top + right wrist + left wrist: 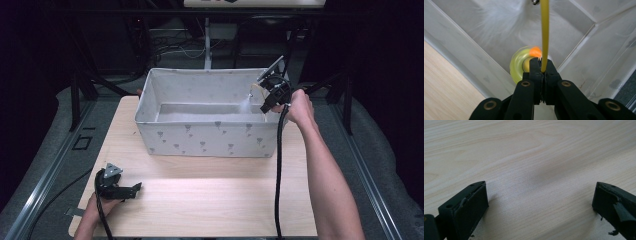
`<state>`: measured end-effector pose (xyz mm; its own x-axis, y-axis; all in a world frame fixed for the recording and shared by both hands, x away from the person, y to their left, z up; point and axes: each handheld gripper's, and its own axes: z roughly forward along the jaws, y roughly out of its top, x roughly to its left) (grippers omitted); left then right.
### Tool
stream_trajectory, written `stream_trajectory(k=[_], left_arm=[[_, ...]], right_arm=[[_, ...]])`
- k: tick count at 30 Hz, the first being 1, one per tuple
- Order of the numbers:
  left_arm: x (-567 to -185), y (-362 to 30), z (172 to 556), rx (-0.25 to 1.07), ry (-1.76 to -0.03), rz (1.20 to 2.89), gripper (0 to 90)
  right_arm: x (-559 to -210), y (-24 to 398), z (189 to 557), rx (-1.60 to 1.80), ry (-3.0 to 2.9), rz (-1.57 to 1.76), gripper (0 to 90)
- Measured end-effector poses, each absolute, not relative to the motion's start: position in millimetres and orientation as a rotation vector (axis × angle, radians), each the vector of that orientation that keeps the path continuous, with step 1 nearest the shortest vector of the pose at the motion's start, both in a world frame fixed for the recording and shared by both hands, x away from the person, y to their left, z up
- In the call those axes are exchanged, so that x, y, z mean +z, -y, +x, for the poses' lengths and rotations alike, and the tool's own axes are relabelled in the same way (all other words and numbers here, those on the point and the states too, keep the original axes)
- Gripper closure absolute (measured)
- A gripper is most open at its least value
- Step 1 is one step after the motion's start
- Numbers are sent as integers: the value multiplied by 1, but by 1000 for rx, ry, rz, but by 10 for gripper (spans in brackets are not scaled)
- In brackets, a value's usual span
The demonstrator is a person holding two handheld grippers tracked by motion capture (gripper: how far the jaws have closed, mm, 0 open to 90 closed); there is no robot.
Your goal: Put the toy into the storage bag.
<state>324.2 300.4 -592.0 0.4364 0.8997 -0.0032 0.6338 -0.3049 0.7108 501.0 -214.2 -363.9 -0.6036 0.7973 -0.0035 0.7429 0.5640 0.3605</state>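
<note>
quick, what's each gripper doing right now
left gripper: open, holding nothing, over the table.
right gripper: closed on a thin yellow stick over the fabric bin.

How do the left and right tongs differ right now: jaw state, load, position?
Left tongs: jaws wide apart, nothing between them, low over the bare wooden table near the person's edge. Right tongs: jaws shut on a thin yellow rod with white feathers and a yellow-green ring hanging from it, held above the right end of the grey fabric bin. Shared: both are black, hand-held, each trailing a cable.
</note>
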Motion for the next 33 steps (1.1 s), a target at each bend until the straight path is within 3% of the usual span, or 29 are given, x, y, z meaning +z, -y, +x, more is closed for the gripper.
stream_trajectory(k=[18,21,23,33], left_arm=[[-592,-300,324,532,-1284,2047,1],[-592,-300,324,532,-1284,2047,1],[-592,-300,324,531,-1283,2047,1],[-592,-300,324,531,-1283,2047,1]], right_arm=[[-390,233,496,385,-2615,1403,850],[-380,234,493,406,-2594,1407,774],[-371,234,491,432,-2577,1406,642],[-322,225,474,534,-2566,1324,239]])
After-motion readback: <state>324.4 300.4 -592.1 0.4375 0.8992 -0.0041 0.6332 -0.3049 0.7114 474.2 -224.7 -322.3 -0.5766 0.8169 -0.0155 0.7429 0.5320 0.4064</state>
